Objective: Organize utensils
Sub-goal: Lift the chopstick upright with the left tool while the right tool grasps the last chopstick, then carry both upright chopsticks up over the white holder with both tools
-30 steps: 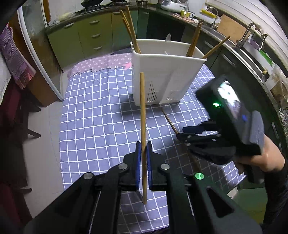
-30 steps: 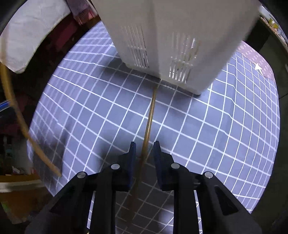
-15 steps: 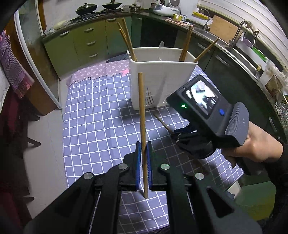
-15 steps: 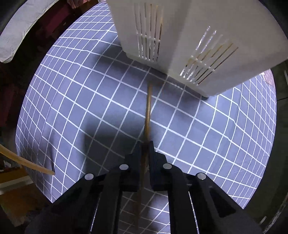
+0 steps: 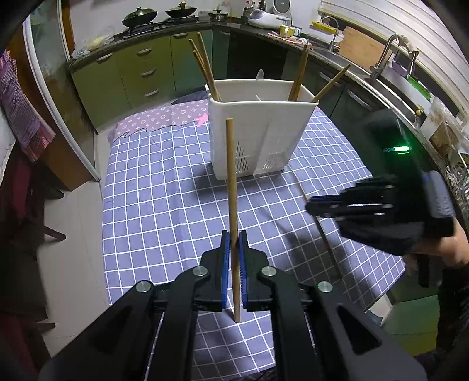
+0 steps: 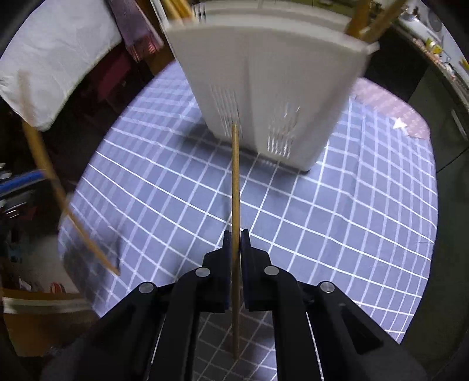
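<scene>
The right gripper (image 6: 233,238) has clamped and lifted its chopstick (image 6: 235,181) off the checked cloth (image 6: 337,211); the left gripper (image 5: 232,239) still pinches another chopstick (image 5: 230,175) upright; the white holder (image 5: 258,129) stands ahead of both, so insertion looks next.

Black fingers (image 5: 225,263), blue pads, silver screws; dark sleeve.

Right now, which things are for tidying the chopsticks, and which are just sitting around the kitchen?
For the job:
left gripper, holding a chopstick
right gripper, holding another chopstick
white utensil holder, chopsticks already inside

Just sitting about:
checked tablecloth
pans on the stove
sink tap
green cabinets
</scene>
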